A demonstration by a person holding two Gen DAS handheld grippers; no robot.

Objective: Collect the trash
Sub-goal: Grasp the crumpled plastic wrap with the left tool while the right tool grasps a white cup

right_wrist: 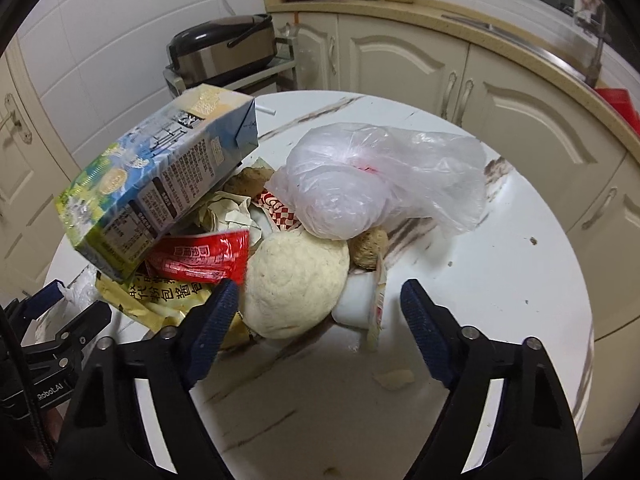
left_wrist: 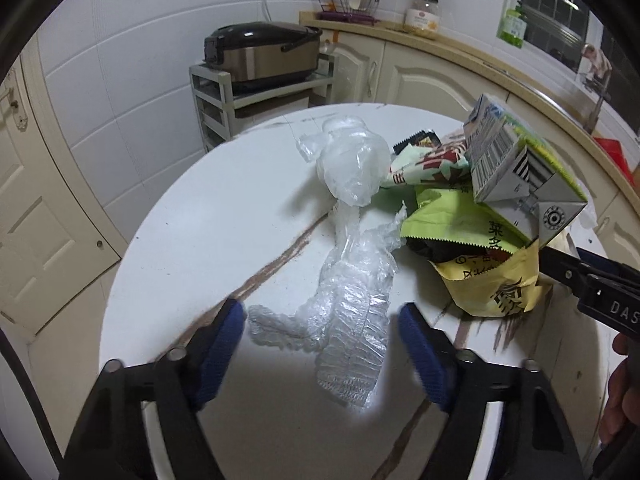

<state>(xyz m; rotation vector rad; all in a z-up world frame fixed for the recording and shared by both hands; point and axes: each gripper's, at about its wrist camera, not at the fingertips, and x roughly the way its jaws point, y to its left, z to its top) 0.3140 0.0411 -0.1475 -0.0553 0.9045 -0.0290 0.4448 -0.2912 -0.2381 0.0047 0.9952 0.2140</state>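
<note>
A heap of trash lies on the round white table (left_wrist: 192, 240). My left gripper (left_wrist: 322, 314) is open and angled down, with a crumpled clear plastic wrap (left_wrist: 348, 308) lying between its blue pads, which stand apart from it. Beyond are a clear bag (left_wrist: 352, 168), a green wrapper (left_wrist: 452, 216), a yellow packet (left_wrist: 488, 284) and a drink carton (left_wrist: 516, 168). My right gripper (right_wrist: 320, 288) is open over a pale round bun (right_wrist: 296, 280) and a white cup (right_wrist: 360, 300). Its left pad is close to a red sachet (right_wrist: 200, 260). The carton (right_wrist: 160, 184) leans on the heap beside a knotted white bag (right_wrist: 372, 184).
A rice cooker (left_wrist: 260, 56) sits on a small shelf behind the table. Cream cabinets (right_wrist: 400, 64) and a counter (right_wrist: 460, 16) with jars curve along the back and right. A door (left_wrist: 36, 216) stands at the left. Crumbs dot the table at the right (right_wrist: 532, 240).
</note>
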